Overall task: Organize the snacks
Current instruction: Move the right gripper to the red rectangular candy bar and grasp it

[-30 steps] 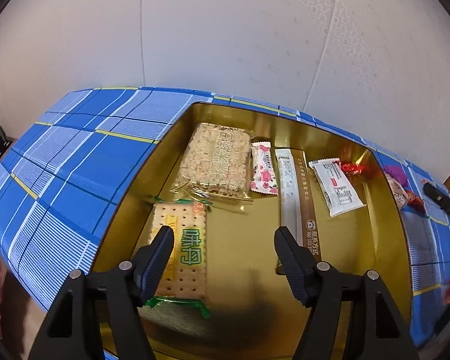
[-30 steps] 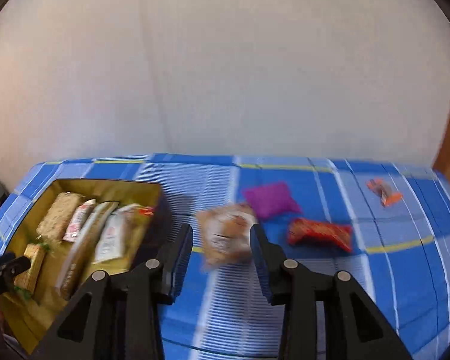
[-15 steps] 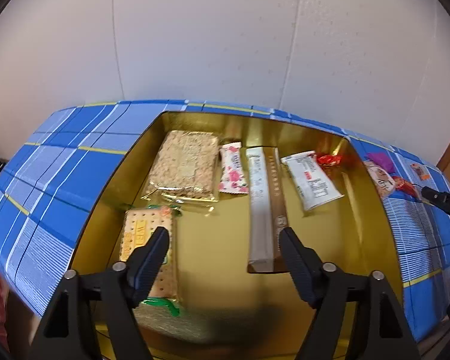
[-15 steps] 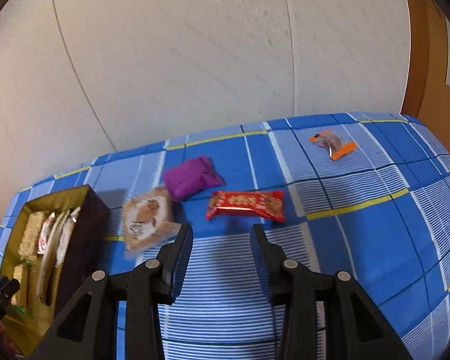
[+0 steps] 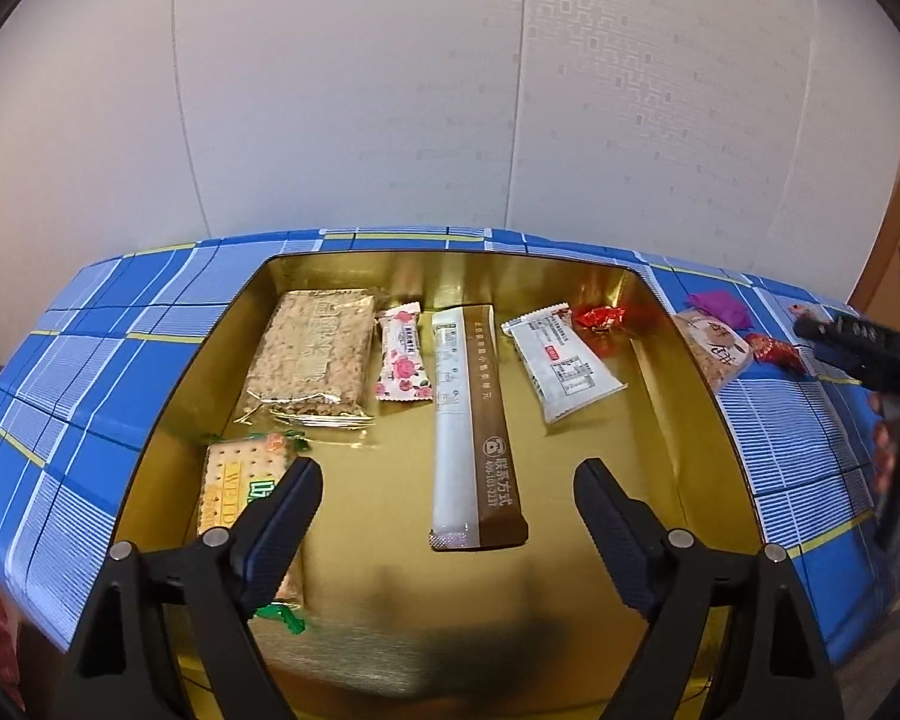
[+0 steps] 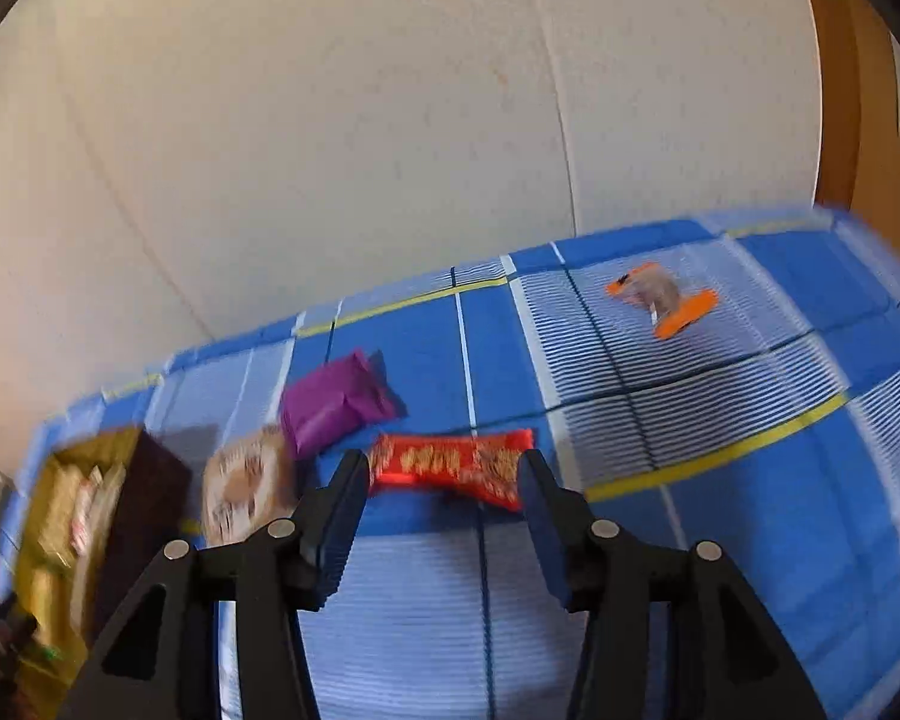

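A gold tin box (image 5: pixel 678 396) on the blue checked cloth holds several snacks: a rice-crisp pack (image 5: pixel 312 354), a rose-print candy (image 5: pixel 403 354), a long brown-and-white stick (image 5: pixel 474 432), a white bar (image 5: pixel 561 366), a red candy (image 5: pixel 597 319) and a cracker pack (image 5: pixel 240 480). My left gripper (image 5: pixel 447 489) hovers over the box, its jaws opening with nothing between them. My right gripper (image 6: pixel 444 480) is opening just in front of a red snack bar (image 6: pixel 450 465) lying on the cloth; the pads do not touch it. A purple pouch (image 6: pixel 333 402) and a round biscuit pack (image 6: pixel 249 480) lie to its left.
An orange-ended candy (image 6: pixel 660 297) lies far right on the cloth. The white wall stands close behind the table. A wooden door frame (image 6: pixel 834 90) rises at the right. The right gripper and a hand (image 5: pixel 894 372) show at the right edge of the left wrist view.
My left gripper has opened wider and shifted over the box's middle. My right gripper swung right from the biscuit pack toward the red bar and its jaws widened.
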A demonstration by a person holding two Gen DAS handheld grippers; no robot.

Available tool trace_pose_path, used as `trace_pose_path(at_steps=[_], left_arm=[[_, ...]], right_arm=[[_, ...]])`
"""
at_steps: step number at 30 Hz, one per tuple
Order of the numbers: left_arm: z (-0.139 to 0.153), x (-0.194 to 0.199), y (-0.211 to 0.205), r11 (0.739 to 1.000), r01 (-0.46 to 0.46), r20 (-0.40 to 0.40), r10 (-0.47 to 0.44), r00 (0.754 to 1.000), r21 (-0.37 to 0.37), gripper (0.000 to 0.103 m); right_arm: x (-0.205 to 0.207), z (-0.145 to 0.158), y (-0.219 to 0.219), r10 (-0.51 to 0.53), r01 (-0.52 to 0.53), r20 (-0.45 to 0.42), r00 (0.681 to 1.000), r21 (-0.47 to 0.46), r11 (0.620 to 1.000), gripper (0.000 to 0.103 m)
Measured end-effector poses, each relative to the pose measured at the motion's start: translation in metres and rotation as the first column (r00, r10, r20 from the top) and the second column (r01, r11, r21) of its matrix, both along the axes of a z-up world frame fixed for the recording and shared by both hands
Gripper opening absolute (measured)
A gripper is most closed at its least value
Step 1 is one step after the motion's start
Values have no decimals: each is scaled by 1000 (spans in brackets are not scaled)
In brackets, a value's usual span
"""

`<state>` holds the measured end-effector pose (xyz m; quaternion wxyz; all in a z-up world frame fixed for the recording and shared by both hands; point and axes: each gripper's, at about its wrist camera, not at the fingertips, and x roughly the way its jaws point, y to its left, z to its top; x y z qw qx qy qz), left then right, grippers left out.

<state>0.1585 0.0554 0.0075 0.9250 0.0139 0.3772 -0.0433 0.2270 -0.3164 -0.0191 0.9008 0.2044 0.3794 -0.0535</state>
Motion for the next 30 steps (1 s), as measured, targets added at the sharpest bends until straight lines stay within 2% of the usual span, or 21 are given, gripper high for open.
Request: trace_pose_path(at_steps=[4, 7, 10, 14, 20, 25, 27, 30], left_arm=[[-1, 0, 0, 1000, -1, 0, 1, 1000, 7, 87], [-1, 1, 0, 1000, -3, -4, 3, 1000, -2, 86], [-1, 3, 0, 1000, -6, -9, 5, 1000, -20, 87], [2, 3, -2, 998, -1, -7, 1, 1000, -58, 87], [2, 5, -6, 996, 5, -5, -5, 1000, -84, 88], [-1, 5, -4, 997, -1, -16, 0, 1000, -77, 88], [-1, 5, -2, 997, -6, -17, 4, 1000, -78, 88], [-1, 6, 1, 996, -16, -20, 15, 1000, -86, 88]], right_arm=[[12, -12, -23, -75, 70, 31, 997, 137, 988, 52], [19, -18, -28, -77, 75, 13, 997, 121, 990, 52], [22, -23, -21, 12, -10, -14, 1000, 126, 992, 53], [10, -20, -4, 165, -156, -36, 986, 175, 972, 53], [-3, 5, 12, 171, -169, 36, 985, -44, 985, 53], [22, -9, 35, 185, -189, -36, 982, -175, 966, 53], [29, -15, 39, 196, -203, -56, 979, -194, 960, 54], [33, -20, 36, 219, -225, -59, 974, -142, 964, 53]])
